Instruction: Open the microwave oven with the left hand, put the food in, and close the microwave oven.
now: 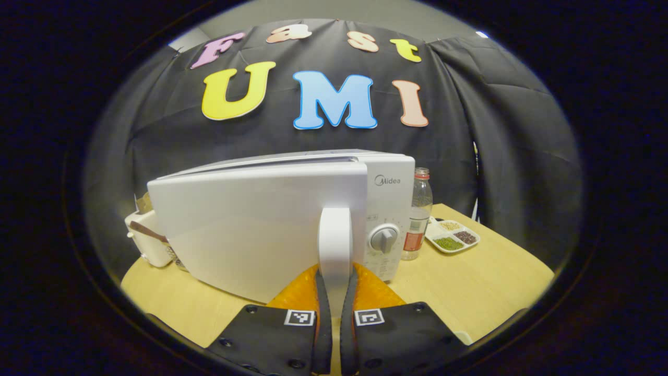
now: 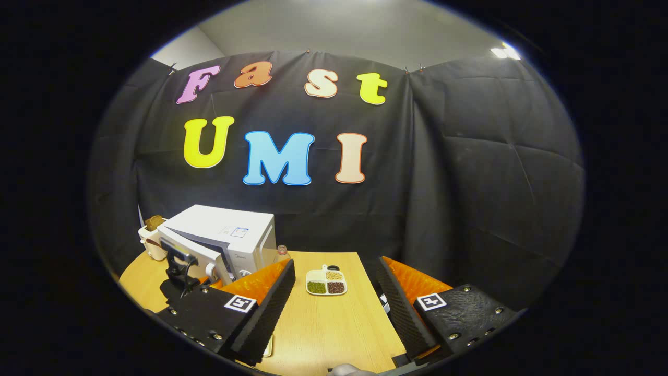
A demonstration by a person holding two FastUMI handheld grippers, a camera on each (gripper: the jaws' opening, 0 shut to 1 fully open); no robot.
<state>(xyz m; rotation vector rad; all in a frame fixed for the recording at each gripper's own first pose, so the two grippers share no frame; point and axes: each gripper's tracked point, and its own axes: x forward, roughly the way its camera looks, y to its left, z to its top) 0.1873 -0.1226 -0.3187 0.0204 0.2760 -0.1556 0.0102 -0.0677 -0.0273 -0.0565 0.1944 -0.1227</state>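
The left gripper (image 1: 335, 292) is pinching the microwave's vertical door handle (image 1: 334, 243), its 2 fingers pressed against either side of the bar, which is what a pull on the door calls for; the door (image 1: 250, 230) is already standing swung partway out from the microwave oven (image 1: 389, 209), its outer face angling toward the camera, so the opening step looks under way rather than finished. In the right gripper view the same microwave oven (image 2: 229, 237) is sitting at the table's far left with the left gripper (image 2: 180, 271) at its door, while the right gripper (image 2: 339, 308) is hovering above the table with its 2 fingers spread wide and nothing between them, probably waiting back so it is not crowding the door's swing. The food, a small divided tray (image 2: 326, 282) holding 3 portions of grains or beans, is lying on the table in front of that gripper, well apart from the oven opening; in the left gripper view the tray (image 1: 452, 236) is resting just right of a clear bottle (image 1: 418, 214) standing beside the oven. A white toaster (image 1: 148, 237) is sitting behind the door. The surface is a light wooden table (image 2: 334, 329), and black cloth is walling the booth under a pale ceiling.
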